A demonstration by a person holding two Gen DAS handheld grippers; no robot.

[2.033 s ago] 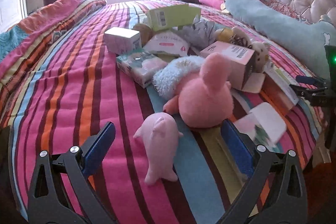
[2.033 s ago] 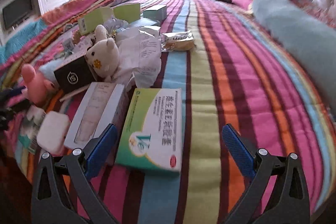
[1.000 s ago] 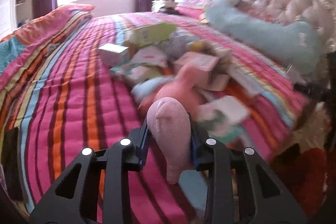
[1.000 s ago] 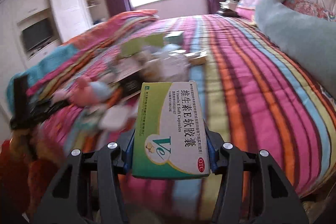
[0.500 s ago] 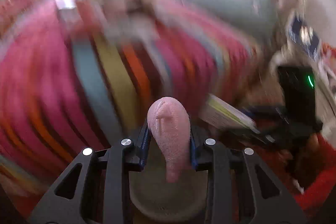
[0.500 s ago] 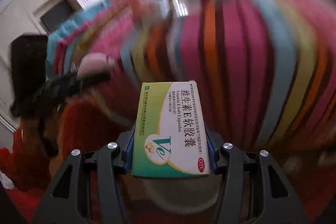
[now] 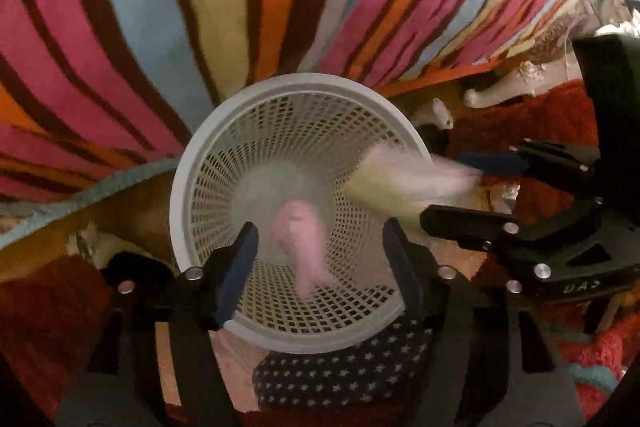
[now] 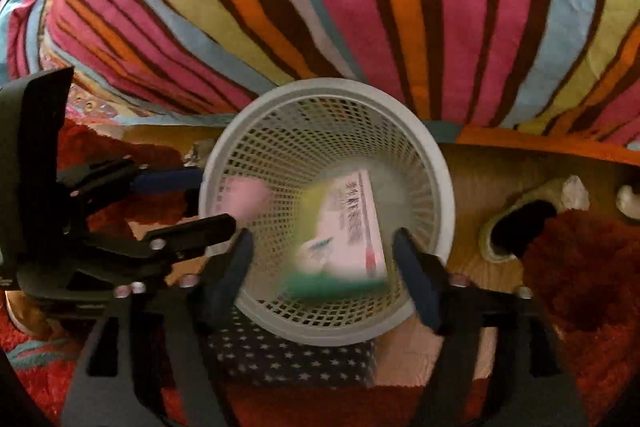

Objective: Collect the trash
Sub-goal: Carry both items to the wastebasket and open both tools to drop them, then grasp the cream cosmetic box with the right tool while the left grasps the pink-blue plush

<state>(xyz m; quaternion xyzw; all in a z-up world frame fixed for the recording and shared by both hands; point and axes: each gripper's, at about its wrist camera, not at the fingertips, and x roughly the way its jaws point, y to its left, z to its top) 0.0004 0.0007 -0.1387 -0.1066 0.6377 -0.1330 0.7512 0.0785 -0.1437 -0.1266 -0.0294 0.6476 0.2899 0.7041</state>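
Two grippers, left (image 7: 316, 259) and right (image 8: 324, 263), jaws just opened, nothing between pads | pink plush toy (image 7: 302, 239) and medicine box (image 8: 348, 227) dropping into white basket (image 7: 192, 163), frame centre | toy soft, squeeze mid-body; box light, stiff, pinch long edges

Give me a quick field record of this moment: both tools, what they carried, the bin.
left tool: jaws have just opened, nothing gripped
right tool: jaws have just opened, nothing gripped
pink plush toy: blurred, loose between the left jaws, over the basket
green and white box: blurred, loose inside the basket mouth
white mesh basket: upright on the floor beside the striped bedspread
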